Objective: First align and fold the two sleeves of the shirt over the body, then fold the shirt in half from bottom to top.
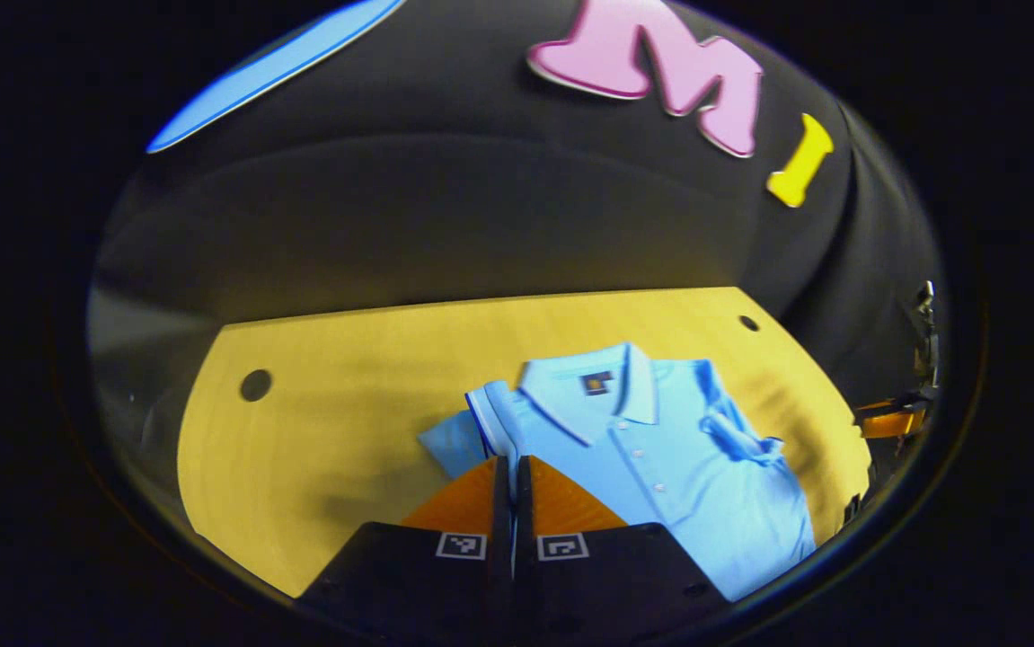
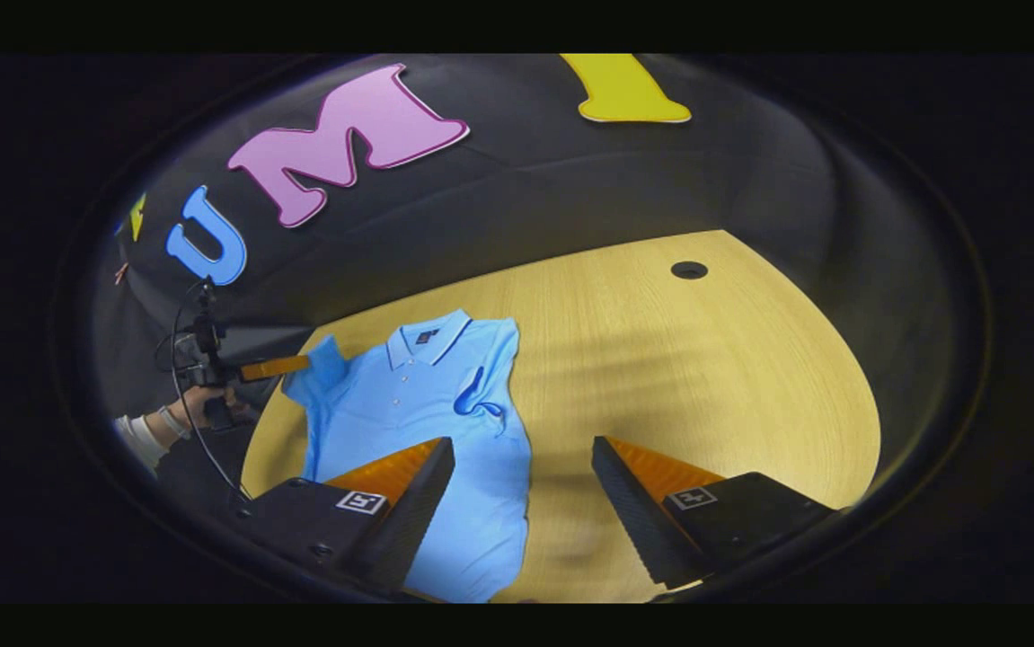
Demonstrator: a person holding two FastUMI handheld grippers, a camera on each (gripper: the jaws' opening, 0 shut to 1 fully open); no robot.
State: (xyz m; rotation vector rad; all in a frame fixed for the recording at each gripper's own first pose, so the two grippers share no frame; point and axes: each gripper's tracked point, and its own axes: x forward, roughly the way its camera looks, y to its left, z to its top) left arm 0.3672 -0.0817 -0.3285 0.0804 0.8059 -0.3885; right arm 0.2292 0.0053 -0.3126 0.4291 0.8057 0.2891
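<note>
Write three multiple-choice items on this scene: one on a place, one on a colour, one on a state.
1. Where does the shirt lie?
A. On the floor
B. Flat on the wooden table
C. Over a chair back

2. What colour is the shirt?
A. Light blue
B. Red
C. Dark green

3. How does the right tool stand?
A. Shut on the collar
B. Shut on a button
C. Open, holding nothing

Key: 1 B, the shirt is spread on the yellow wood top. 2 A, both views show light blue cloth. 3 C, the right gripper view shows its fingers wide apart with nothing between them.
</note>
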